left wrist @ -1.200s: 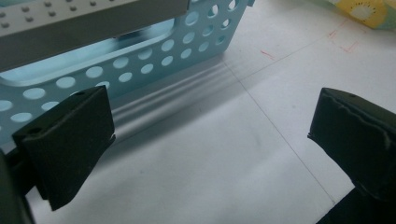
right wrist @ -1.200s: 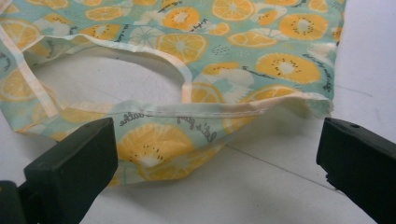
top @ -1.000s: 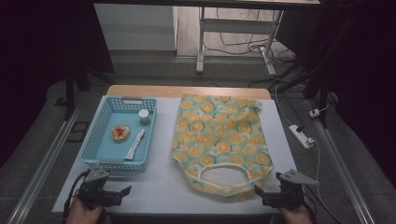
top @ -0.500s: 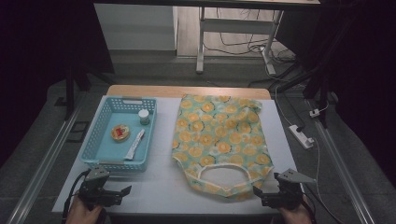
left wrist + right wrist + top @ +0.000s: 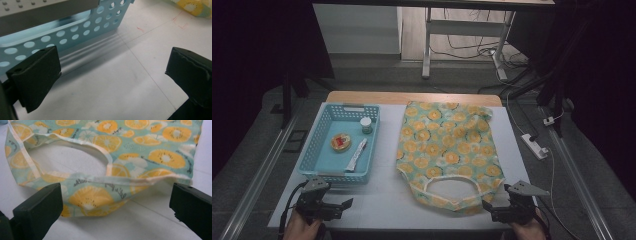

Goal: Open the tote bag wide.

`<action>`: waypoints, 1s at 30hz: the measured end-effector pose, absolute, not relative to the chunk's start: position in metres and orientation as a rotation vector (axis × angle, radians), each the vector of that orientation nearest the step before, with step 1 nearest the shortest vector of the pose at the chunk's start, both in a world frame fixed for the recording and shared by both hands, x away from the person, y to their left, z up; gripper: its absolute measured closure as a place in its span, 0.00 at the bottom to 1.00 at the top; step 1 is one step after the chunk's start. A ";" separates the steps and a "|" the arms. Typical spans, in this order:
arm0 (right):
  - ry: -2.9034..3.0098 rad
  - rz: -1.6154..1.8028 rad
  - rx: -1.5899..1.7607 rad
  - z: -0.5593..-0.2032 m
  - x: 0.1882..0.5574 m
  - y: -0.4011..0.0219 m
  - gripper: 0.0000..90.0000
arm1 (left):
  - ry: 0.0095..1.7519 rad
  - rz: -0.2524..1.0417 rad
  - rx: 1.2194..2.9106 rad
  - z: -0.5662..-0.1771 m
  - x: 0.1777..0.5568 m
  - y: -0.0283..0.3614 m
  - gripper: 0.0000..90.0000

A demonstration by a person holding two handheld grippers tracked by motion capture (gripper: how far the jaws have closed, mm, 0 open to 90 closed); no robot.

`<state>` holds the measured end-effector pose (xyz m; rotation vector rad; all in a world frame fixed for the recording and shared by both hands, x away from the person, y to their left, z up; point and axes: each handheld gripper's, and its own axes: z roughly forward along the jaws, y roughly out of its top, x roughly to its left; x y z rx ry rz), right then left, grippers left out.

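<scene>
Orange-print fabric bag (image 5: 448, 152) lies lengthwise away, its handle end just ahead of the empty, wide-open right tool (image 5: 504, 207), nearer than the equally open left tool (image 5: 334, 206).

So on the tabletop (image 5: 387, 200) the basket (image 5: 319, 127) sits on the left with a small jar (image 5: 366, 125), a round lidded tub (image 5: 341, 142) and a sachet (image 5: 356, 155) in it. The cloth bag (image 5: 447, 152) lies flat to its right, handle opening toward the near edge.
</scene>
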<state>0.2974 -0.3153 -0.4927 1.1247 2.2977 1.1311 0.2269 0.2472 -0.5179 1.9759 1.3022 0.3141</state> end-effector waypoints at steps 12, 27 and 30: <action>2.344 1.119 1.036 -0.490 0.299 -0.310 0.00 | 1.277 0.263 2.005 -0.519 0.230 0.246 0.01; 2.406 1.138 0.966 -0.477 0.300 -0.286 0.00 | 1.264 0.249 2.019 -0.520 0.231 0.245 0.01; 2.429 1.120 0.964 -0.477 0.300 -0.280 0.00 | 1.265 0.249 2.017 -0.520 0.231 0.246 0.01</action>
